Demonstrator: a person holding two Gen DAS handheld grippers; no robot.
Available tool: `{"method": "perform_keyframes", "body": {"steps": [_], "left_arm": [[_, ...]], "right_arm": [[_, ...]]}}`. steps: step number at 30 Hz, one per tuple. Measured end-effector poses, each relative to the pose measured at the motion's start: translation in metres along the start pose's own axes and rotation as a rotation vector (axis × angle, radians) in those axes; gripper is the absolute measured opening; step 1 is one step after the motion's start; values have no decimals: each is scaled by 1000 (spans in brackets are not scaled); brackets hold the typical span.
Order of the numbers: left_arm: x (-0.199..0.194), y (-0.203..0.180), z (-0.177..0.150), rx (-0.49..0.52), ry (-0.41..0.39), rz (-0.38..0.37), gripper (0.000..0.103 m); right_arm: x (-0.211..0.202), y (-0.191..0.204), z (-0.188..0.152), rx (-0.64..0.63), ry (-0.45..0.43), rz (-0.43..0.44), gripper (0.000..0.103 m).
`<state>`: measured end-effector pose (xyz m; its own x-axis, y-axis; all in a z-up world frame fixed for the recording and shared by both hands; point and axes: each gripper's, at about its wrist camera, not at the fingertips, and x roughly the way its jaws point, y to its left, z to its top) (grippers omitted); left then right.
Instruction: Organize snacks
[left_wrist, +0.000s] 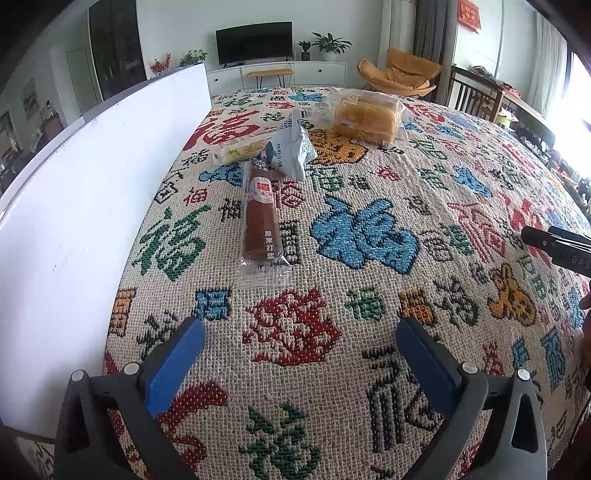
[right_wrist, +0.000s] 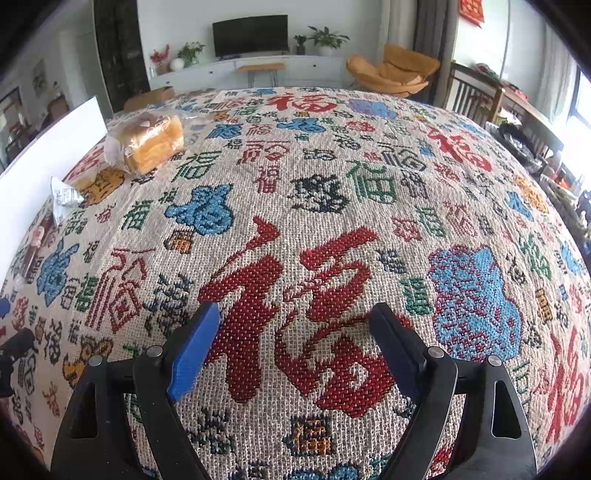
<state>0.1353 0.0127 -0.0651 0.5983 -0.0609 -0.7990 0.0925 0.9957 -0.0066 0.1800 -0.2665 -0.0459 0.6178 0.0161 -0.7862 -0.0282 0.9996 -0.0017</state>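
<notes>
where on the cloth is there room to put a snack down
Free: the wide stretch of cloth right of the bread, and the patch ahead of the left hand-held gripper. Crowded: by the white board, where the brown bar and foil pack cluster.

Snack bar (left_wrist: 259, 218) lay on tabletop (left_wrist: 369, 206) nearest, chip bag (left_wrist: 290, 149) behind it, bread loaf (left_wrist: 364, 116) farther right, board (left_wrist: 92, 192) along left.

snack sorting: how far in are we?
Nothing looks sorted: brown snack bar, white-blue pouch, yellow roll pack and bagged bread loaf lie loose on the tablecloth beside the white board. Left gripper and right gripper are open, empty. All grouping remains.
</notes>
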Motion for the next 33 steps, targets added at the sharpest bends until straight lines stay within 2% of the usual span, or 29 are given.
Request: {"method": "perform_keyframes", "body": {"steps": [33], "left_arm": [[-1, 0, -1, 0, 0, 3, 103]], "right_arm": [[0, 0, 0, 2, 1, 0, 86]]}}
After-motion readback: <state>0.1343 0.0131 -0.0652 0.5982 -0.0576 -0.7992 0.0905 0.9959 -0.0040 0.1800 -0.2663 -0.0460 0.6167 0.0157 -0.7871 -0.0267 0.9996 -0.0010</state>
